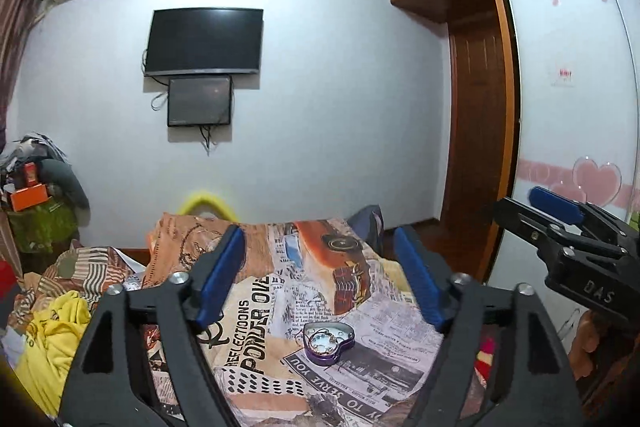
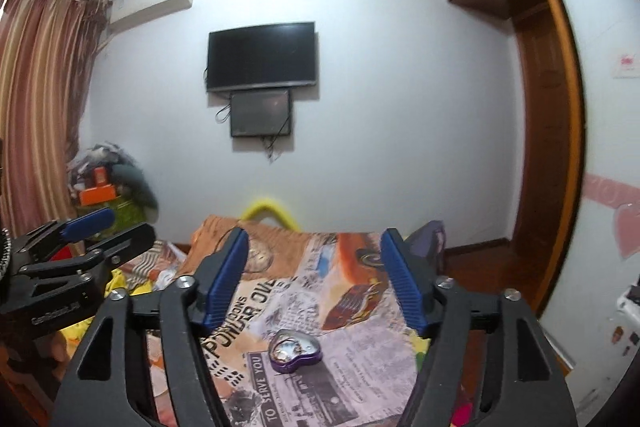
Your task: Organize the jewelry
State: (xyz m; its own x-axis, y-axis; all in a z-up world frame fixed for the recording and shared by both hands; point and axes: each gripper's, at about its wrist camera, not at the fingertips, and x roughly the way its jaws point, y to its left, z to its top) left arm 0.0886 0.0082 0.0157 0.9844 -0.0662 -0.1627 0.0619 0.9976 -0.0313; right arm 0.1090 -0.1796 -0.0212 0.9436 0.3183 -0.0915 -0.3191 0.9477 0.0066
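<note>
A purple heart-shaped tin [image 1: 329, 342] lies open on the newspaper-print bedspread [image 1: 280, 307], with pale beaded jewelry inside. It also shows in the right wrist view [image 2: 295, 350]. My left gripper [image 1: 320, 255] is open and empty, held above the bed with the tin below and between its blue pads. My right gripper [image 2: 314, 259] is open and empty, also above the tin. Each gripper shows in the other's view: the right one [image 1: 560, 223] at the right edge, the left one [image 2: 80, 247] at the left edge.
A yellow garment [image 1: 56, 339] and rumpled bedding lie at the bed's left. A cluttered pile [image 1: 36, 195] stands in the far left corner. A TV [image 1: 204, 41] hangs on the far wall. A wooden wardrobe [image 1: 480, 107] with a sliding door stands at the right.
</note>
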